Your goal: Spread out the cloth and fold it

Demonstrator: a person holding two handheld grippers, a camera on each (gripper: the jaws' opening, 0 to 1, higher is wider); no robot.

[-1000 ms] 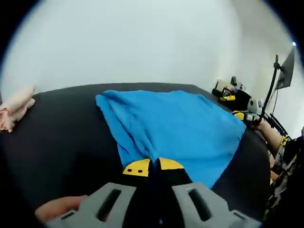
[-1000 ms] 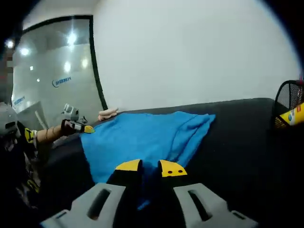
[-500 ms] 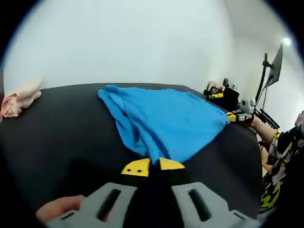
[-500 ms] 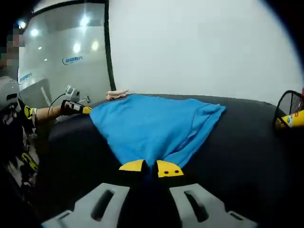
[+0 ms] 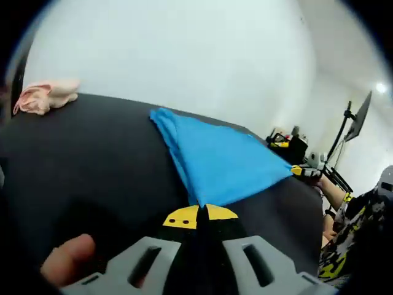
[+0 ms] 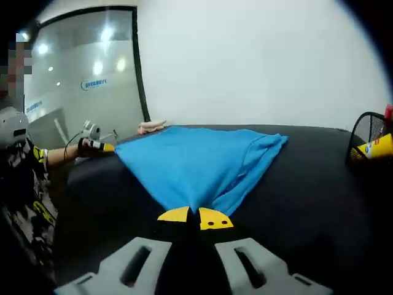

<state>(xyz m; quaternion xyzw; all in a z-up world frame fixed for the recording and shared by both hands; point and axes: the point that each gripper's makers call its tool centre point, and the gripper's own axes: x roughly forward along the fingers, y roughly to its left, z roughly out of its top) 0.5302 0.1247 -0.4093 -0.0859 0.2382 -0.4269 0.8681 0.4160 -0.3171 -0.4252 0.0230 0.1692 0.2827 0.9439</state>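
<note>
A bright blue cloth (image 5: 221, 161) lies stretched over a black table (image 5: 80, 153). My left gripper (image 5: 198, 214) is shut on its near corner, yellow-tipped jaws pressed together. In the right gripper view the same blue cloth (image 6: 196, 163) spreads away from my right gripper (image 6: 195, 216), which is shut on another corner. The other gripper (image 6: 95, 145) appears at the left there, held at the cloth's far corner, and the right one (image 5: 304, 172) appears at the right in the left gripper view. The cloth is pulled taut between them, with a fold along its far side.
A pink cloth (image 5: 46, 97) lies at the table's far left edge; it appears as a pink cloth (image 6: 151, 126) beyond the blue one. A black mesh basket (image 6: 370, 144) with a yellow item stands at the right. A monitor on a stand (image 5: 356, 120) rises beyond the table.
Both grippers have pulled apart and lowered, drawing the blue cloth tighter and flatter over the table. Both views have shifted with the hands.
</note>
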